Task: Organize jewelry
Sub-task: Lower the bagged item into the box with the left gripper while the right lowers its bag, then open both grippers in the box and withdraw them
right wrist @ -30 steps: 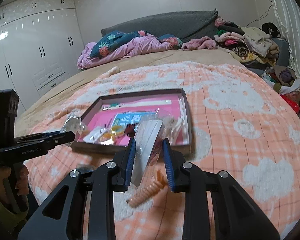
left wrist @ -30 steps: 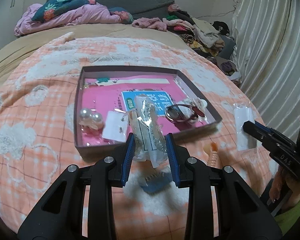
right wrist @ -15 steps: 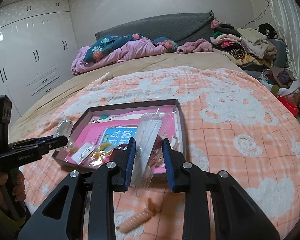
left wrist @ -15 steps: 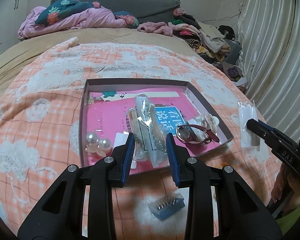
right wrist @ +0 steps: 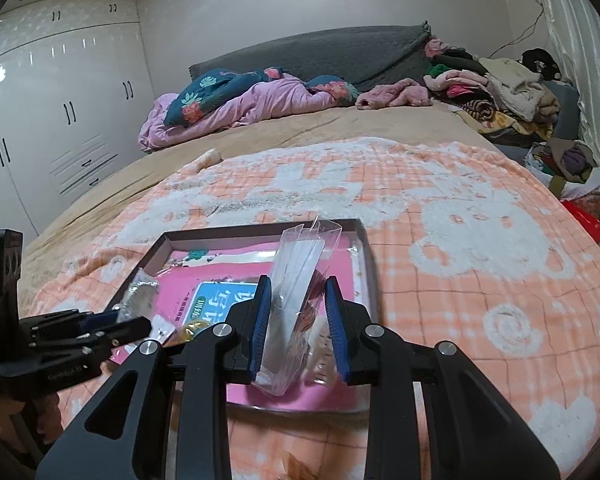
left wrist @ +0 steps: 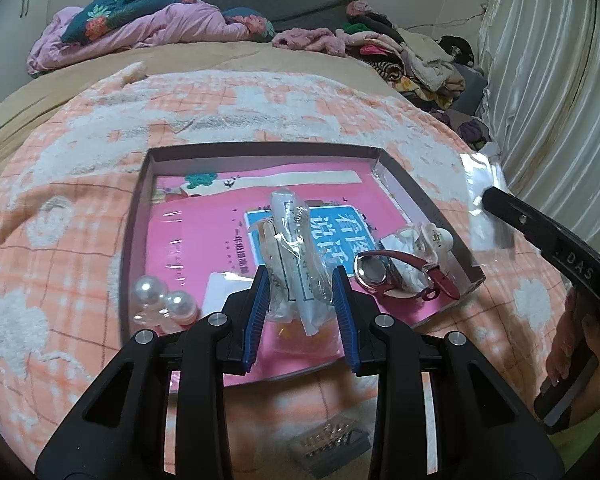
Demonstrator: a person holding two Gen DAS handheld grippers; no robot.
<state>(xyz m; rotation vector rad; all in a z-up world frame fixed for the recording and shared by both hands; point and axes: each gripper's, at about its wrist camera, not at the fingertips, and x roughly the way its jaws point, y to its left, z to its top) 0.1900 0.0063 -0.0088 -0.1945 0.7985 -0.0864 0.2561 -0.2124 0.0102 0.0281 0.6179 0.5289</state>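
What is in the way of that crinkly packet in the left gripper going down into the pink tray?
Nothing blocks it. The left gripper holds the crinkly packet above the tray, whose top is open. Pearls, a red watch and a white clip already lie inside, with bare pink floor between them.
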